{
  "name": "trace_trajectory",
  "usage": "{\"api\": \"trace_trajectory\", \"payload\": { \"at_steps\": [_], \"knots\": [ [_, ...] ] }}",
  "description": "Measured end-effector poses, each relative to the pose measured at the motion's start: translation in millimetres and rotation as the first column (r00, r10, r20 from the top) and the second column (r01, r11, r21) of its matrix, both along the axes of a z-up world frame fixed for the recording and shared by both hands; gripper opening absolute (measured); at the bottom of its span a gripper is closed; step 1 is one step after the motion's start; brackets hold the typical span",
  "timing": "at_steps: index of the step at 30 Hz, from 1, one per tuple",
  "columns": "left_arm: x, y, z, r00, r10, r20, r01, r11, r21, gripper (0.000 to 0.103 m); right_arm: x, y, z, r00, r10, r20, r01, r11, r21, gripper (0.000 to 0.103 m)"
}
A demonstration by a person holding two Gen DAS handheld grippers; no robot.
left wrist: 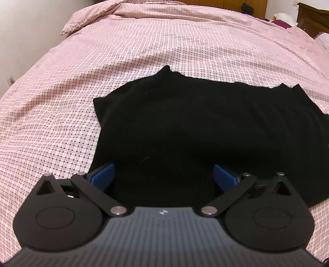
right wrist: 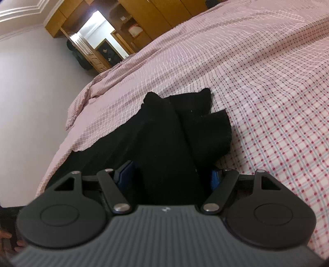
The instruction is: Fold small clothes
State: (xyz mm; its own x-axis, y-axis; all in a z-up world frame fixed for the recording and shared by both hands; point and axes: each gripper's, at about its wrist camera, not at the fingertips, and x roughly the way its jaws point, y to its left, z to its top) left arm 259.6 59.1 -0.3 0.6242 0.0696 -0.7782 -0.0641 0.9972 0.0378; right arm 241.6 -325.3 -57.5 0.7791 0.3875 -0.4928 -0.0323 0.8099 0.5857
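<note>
A small black garment lies spread on a pink checked bedspread. My left gripper is open, its blue pads wide apart just above the garment's near edge. In the right wrist view the black garment bunches up between the fingers of my right gripper, which is shut on a fold of it, lifted off the bedspread. Its blue pads are mostly hidden by the cloth.
A pillow in the same pink check lies at the far left of the bed. A wooden wardrobe and a lit doorway stand beyond the bed. A dark wooden headboard is at the far right.
</note>
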Motion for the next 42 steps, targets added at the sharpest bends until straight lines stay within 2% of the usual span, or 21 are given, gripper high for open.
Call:
{"api": "trace_trajectory", "payload": {
  "at_steps": [8, 12, 16, 17, 20, 21, 25, 33, 38, 42],
  "knots": [
    [0, 1, 0, 1.0, 0.001, -0.003, -0.001, 1.0, -0.01, 0.103, 10, 5, -1, 1.0, -0.023, 0.006, 0.023, 1.0, -0.002, 0.072],
    [0, 3, 1, 1.0, 0.002, -0.01, -0.002, 1.0, -0.022, 0.103, 15, 4, -2, 0.999, -0.053, -0.001, 0.053, 0.998, 0.017, 0.06],
    [0, 3, 2, 1.0, 0.004, -0.016, -0.005, 0.999, -0.032, 0.103, 20, 3, -4, 0.998, -0.067, -0.002, 0.067, 0.997, 0.041, 0.055],
    [1, 4, 3, 1.0, 0.005, -0.017, -0.006, 0.999, -0.034, 0.103, 20, 2, -4, 0.998, -0.069, -0.002, 0.069, 0.997, 0.04, 0.052],
    [1, 3, 3, 1.0, 0.007, -0.021, -0.008, 0.999, -0.037, 0.103, 22, 3, -4, 0.997, -0.073, -0.004, 0.073, 0.997, 0.028, 0.028],
    [1, 3, 3, 1.0, 0.007, -0.023, -0.008, 0.999, -0.037, 0.103, 22, 3, -4, 0.998, -0.069, -0.002, 0.069, 0.997, 0.029, 0.026],
    [2, 4, 4, 0.999, 0.009, -0.033, -0.01, 0.999, -0.049, 0.103, 20, 7, 3, 0.998, -0.068, 0.015, 0.068, 0.998, 0.008, 0.023],
    [-7, 22, 17, 0.998, 0.047, -0.037, -0.051, 0.992, -0.112, 0.103, 23, 18, 29, 0.997, -0.059, 0.046, 0.058, 0.998, 0.025, 0.023],
    [-14, 42, 30, 0.996, 0.081, -0.029, -0.083, 0.995, -0.063, 0.103, 27, 37, 54, 0.996, -0.022, 0.09, 0.022, 1.0, -0.007, 0.023],
    [-22, 60, 37, 0.995, 0.101, -0.026, -0.102, 0.993, -0.054, 0.103, 30, 54, 71, 0.993, 0.01, 0.116, -0.007, 1.0, -0.024, 0.022]
  ]
}}
